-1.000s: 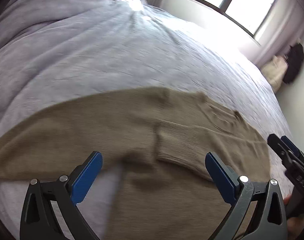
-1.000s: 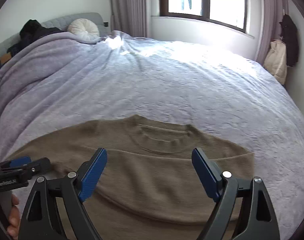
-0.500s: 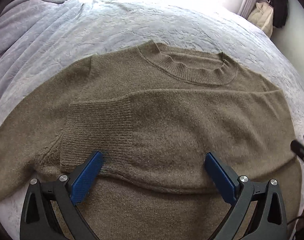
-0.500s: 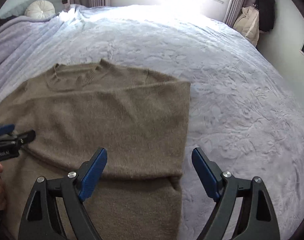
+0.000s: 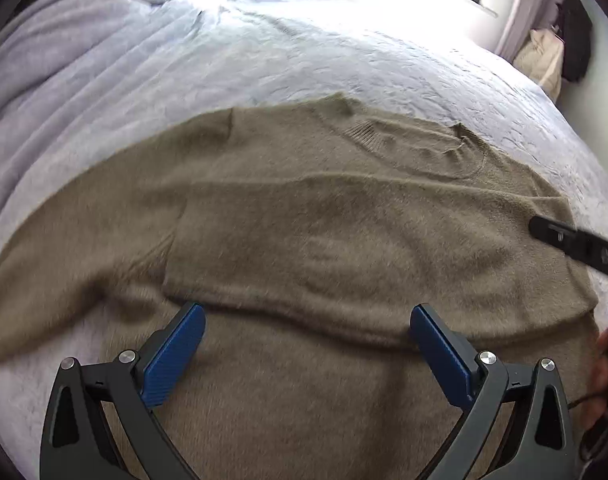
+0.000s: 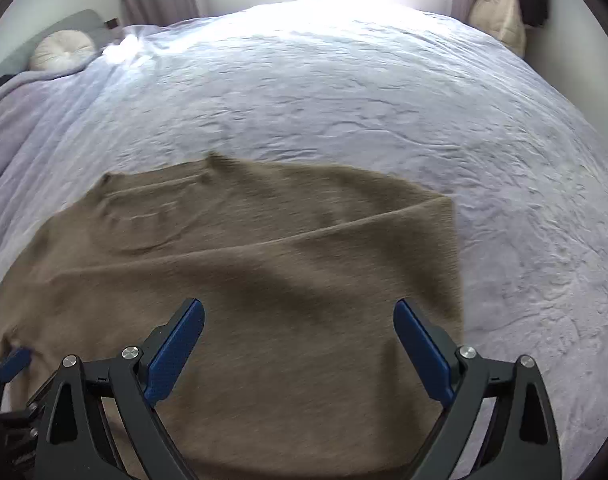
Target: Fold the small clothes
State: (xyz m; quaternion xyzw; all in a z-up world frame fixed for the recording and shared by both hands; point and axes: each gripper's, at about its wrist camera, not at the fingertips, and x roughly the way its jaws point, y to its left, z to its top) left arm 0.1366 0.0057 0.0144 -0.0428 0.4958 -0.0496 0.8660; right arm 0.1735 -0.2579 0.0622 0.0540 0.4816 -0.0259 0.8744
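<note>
My right tool [image 6: 300,344], its jaws just widened and empty, and my wide-open, empty left tool [image 5: 307,350] hover over the olive-brown knitted sweater [image 5: 304,248] lying on the lilac bed [image 6: 343,100], one sleeve folded across; next I judge the other sleeve needs gripping.

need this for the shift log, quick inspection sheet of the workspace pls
surface: lilac bedspread, wrinkled
job's things: brown sweater lying flat, one sleeve folded across its chest
clutter: nothing seen on the bedspread
grippers: left claw open over the sweater, holding nothing; right claw open and empty, its jaws have just been opening
cables: thin dark cord at the right edge of the left view
surroundings: round cushion, window, curtains, hanging bag
</note>
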